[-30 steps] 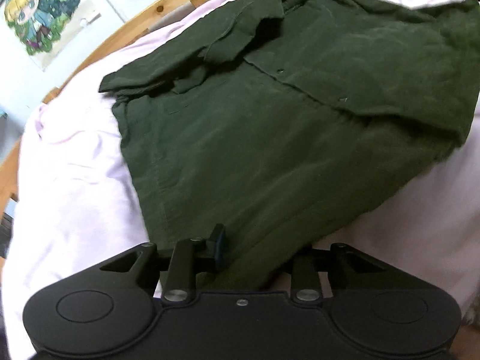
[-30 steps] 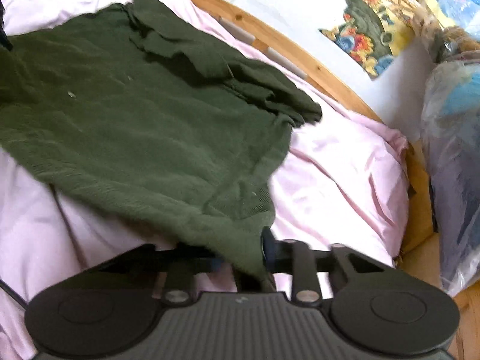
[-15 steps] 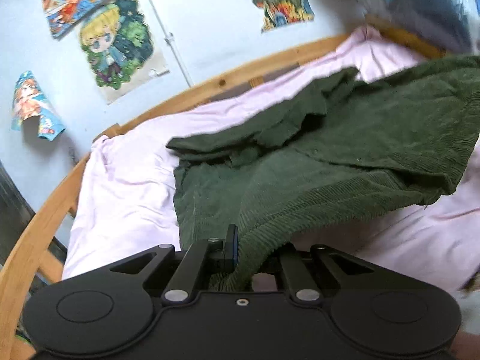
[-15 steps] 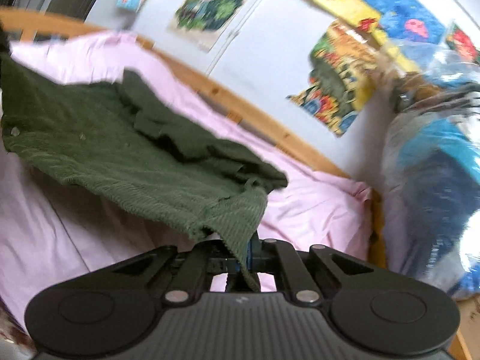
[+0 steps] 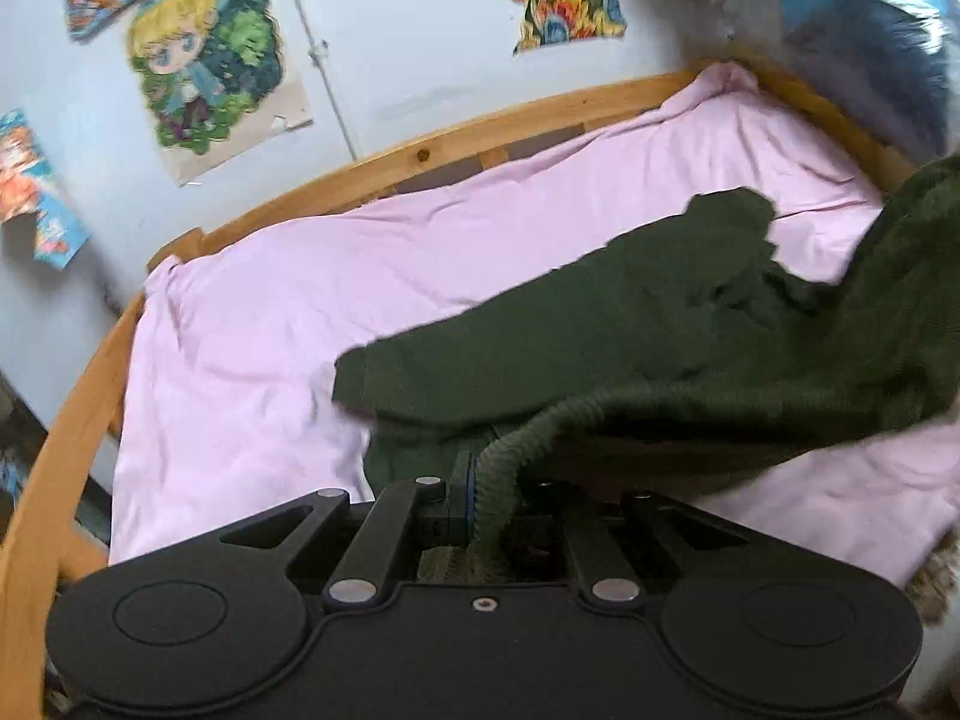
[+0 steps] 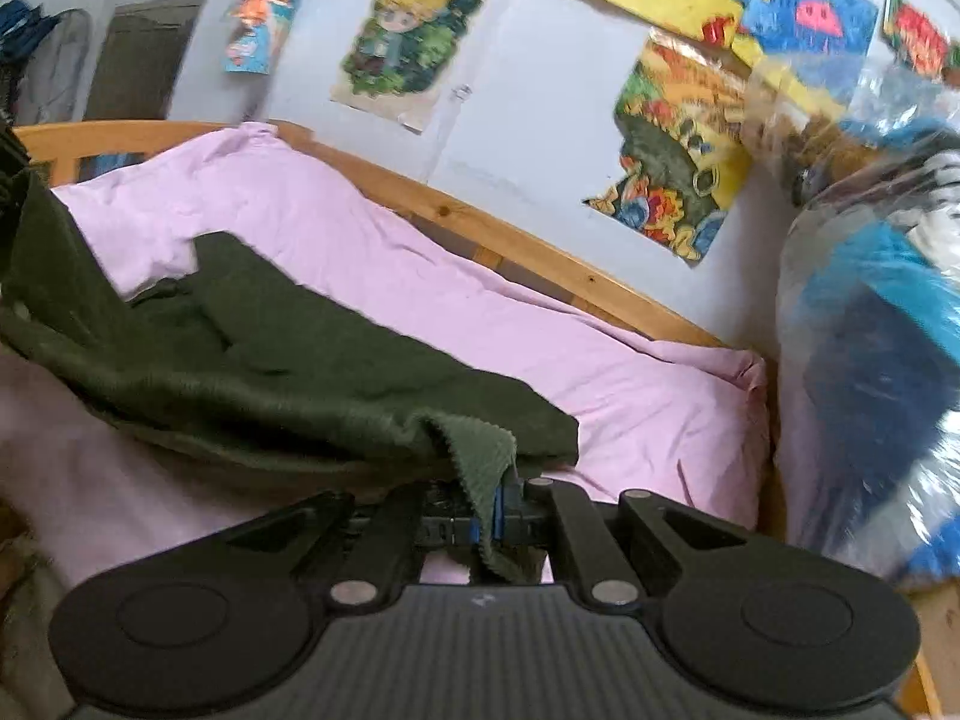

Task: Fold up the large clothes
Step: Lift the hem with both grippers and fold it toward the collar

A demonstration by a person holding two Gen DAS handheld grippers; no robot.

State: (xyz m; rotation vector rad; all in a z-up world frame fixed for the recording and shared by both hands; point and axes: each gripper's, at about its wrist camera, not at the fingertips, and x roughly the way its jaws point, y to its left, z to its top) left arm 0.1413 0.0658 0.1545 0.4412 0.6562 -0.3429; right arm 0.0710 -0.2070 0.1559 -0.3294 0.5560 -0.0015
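A dark green corduroy shirt [image 5: 690, 330] hangs lifted over the pink bed sheet [image 5: 270, 312], its far part still resting on the sheet. My left gripper [image 5: 480, 492] is shut on the shirt's ribbed hem edge. My right gripper [image 6: 489, 510] is shut on another corner of the same shirt [image 6: 300, 372], which drapes away to the left in the right wrist view. The cloth stretches between the two grippers and a sleeve end lies flat on the sheet.
A wooden bed rail [image 5: 420, 150] curves round the far side of the mattress. Cartoon posters [image 5: 204, 60] hang on the pale wall. A clear plastic bag with blue contents [image 6: 870, 360] stands at the right end of the bed.
Both grippers have risen and tilted up with the shirt's hem, lifting the near part of the shirt off the sheet. More wall and bare sheet now show.
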